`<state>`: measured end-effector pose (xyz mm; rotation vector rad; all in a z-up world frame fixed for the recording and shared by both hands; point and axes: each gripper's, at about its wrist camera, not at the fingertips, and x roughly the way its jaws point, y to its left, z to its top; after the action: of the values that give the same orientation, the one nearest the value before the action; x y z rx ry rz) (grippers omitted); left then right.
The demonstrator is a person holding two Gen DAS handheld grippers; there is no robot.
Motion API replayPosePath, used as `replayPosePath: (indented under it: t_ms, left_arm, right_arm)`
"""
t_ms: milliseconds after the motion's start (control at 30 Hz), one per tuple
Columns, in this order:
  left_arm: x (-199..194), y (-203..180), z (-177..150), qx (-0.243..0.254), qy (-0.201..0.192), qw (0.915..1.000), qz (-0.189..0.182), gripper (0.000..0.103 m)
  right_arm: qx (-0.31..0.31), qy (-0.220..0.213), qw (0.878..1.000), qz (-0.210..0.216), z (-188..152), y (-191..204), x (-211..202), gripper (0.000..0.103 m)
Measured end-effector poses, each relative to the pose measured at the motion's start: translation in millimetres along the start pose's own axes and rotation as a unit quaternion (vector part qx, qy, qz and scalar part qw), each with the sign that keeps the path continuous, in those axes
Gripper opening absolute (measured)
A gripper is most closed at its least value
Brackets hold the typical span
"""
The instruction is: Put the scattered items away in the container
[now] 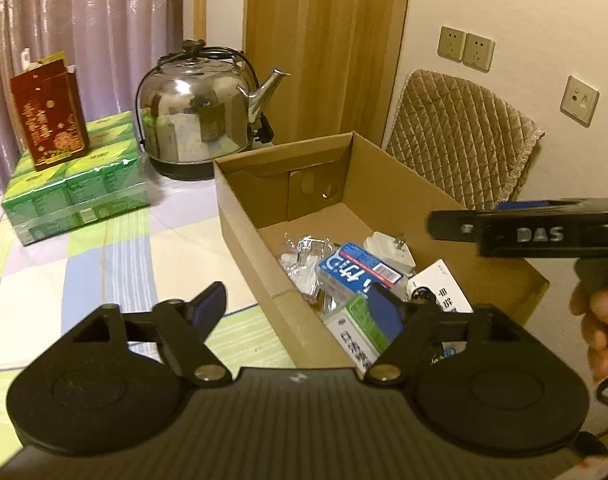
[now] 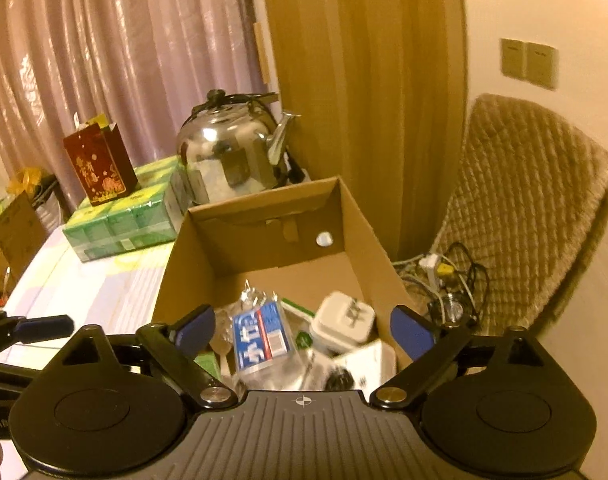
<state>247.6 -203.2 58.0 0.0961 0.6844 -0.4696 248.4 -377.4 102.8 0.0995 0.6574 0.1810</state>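
Note:
An open cardboard box (image 1: 247,224) (image 2: 171,276) stands on the checked tablecloth. Inside lie a blue-and-white packet (image 1: 358,270) (image 2: 261,336), a white plug adapter (image 1: 390,250) (image 2: 344,322), crinkled clear wrappers (image 1: 304,260), a green-and-white box (image 1: 360,328) and a white leaflet (image 1: 444,284). My left gripper (image 1: 299,308) is open and empty, straddling the box's near left wall. My right gripper (image 2: 304,330) is open and empty, just above the items in the box; it also shows in the left wrist view (image 1: 448,226).
A steel kettle (image 1: 199,112) (image 2: 231,156) stands behind the box. A pack of green tissue boxes (image 1: 75,188) (image 2: 123,216) carries a red carton (image 1: 47,116). A padded chair (image 1: 464,132) and floor cables (image 2: 444,280) are at the right.

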Motion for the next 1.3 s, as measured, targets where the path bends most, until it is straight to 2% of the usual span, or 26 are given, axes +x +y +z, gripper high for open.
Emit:
replayPosePath:
  t_ms: [133,233,500,667,800,967,1300]
  left_arm:
    - [-21.9,-6.3,-12.9,-0.004,0.005,0.9999,0.011,0.093]
    - [-44.3,-10.0,-24.1,-0.018,-0.003,0.9997,0.015,0.102]
    - [-97.6,-26.6,-44.1,-0.037,-0.007,0.9990,0.023,0.102]
    - [-126.3,-37.9,-54.7,-0.057,-0.002,0.9981,0.022,0.102]
    - [-149.2,-50.2,-63.1,-0.060,-0.005,0.9978,0.029,0.102]
    - [-175.7,-57.7,-69.6,-0.089,-0.013,0.9955,0.029,0.102]
    - [-216.8,-74.2,-74.4,-0.098,-0.034,0.9936,0.045,0.102]
  right_arm:
    - [0.004,0.005,1.000,-0.005,-15.4,-1.9,-31.4,0.101]
    - [0.002,0.014,1.000,-0.006,-25.4,-1.7,-53.7,0.101]
    - [-0.011,0.025,1.000,-0.006,-44.4,2.4,-115.8,0.101]
    - [-0.018,0.029,0.999,0.014,-58.0,7.4,-149.9,0.101]
    - [-0.005,0.050,0.999,-0.009,-63.8,9.7,-168.9,0.101]
    - [-0.023,0.046,0.998,-0.022,-68.8,16.5,-196.4,0.101]
    - [-0.040,0.037,0.998,-0.034,-80.5,31.6,-232.4,0.101]
